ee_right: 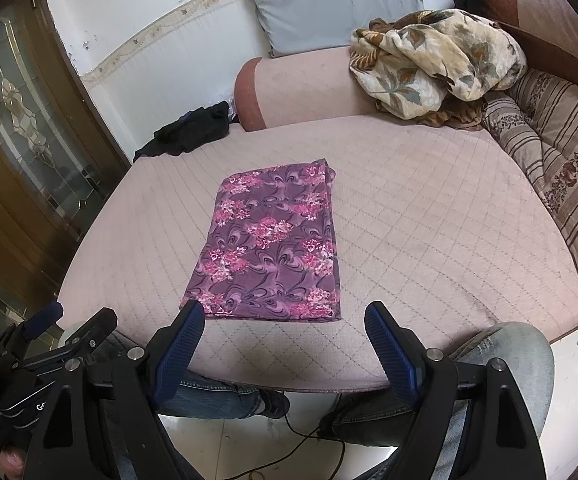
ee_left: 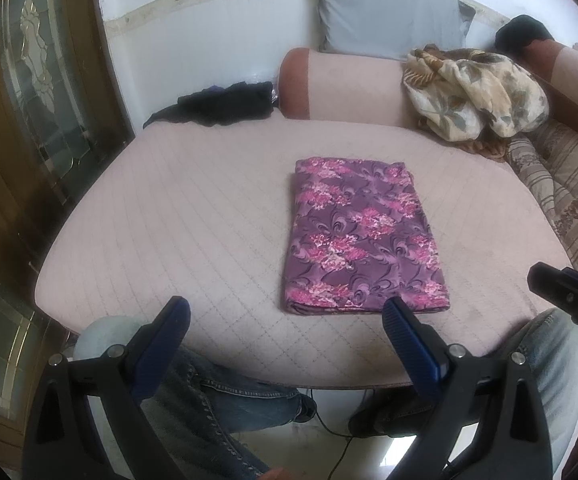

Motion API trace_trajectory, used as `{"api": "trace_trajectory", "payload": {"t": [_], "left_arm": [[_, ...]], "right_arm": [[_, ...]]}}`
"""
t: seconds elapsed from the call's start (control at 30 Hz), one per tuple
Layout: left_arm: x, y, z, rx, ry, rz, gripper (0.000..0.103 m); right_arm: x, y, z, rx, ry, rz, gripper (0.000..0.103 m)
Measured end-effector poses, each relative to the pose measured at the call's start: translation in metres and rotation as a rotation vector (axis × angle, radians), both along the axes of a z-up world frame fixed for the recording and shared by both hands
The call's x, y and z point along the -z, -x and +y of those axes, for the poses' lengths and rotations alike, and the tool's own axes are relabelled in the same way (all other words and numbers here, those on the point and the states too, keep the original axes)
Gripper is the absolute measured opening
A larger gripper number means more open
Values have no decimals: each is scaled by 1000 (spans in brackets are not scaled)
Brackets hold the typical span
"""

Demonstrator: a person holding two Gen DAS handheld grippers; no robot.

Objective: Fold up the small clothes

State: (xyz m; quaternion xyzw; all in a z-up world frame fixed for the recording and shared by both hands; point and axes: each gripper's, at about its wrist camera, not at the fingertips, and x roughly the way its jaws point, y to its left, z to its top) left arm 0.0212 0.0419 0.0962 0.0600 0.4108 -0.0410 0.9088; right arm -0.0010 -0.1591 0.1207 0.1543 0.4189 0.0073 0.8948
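A purple cloth with pink flowers (ee_left: 359, 236) lies folded into a flat rectangle on the pink quilted bed (ee_left: 193, 208); it also shows in the right wrist view (ee_right: 273, 244). My left gripper (ee_left: 287, 314) is open and empty, held above the bed's near edge just in front of the cloth. My right gripper (ee_right: 283, 320) is open and empty, also at the near edge in front of the cloth. The right gripper shows at the right edge of the left wrist view (ee_left: 569, 296). The left gripper shows at the lower left of the right wrist view (ee_right: 69, 328).
A dark garment (ee_left: 225, 104) lies at the bed's far left. A pink bolster (ee_left: 349, 88), a grey pillow (ee_left: 389, 16) and a crumpled floral blanket (ee_left: 473, 92) sit at the back. Striped cushions (ee_right: 561, 152) line the right. A glazed wooden door (ee_left: 37, 100) stands left. The person's knees in jeans (ee_right: 501, 352) are below the bed edge.
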Motion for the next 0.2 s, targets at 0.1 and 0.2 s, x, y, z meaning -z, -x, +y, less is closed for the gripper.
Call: {"api": "trace_trajectory", "payload": {"t": [0.1, 0.2], "left_arm": [[5, -5, 0, 1, 0, 12, 96], [8, -8, -2, 6, -13, -5, 96]], "right_arm": [[5, -6, -1, -4, -1, 12, 86], [11, -13, -2, -10, -3, 23, 86]]}}
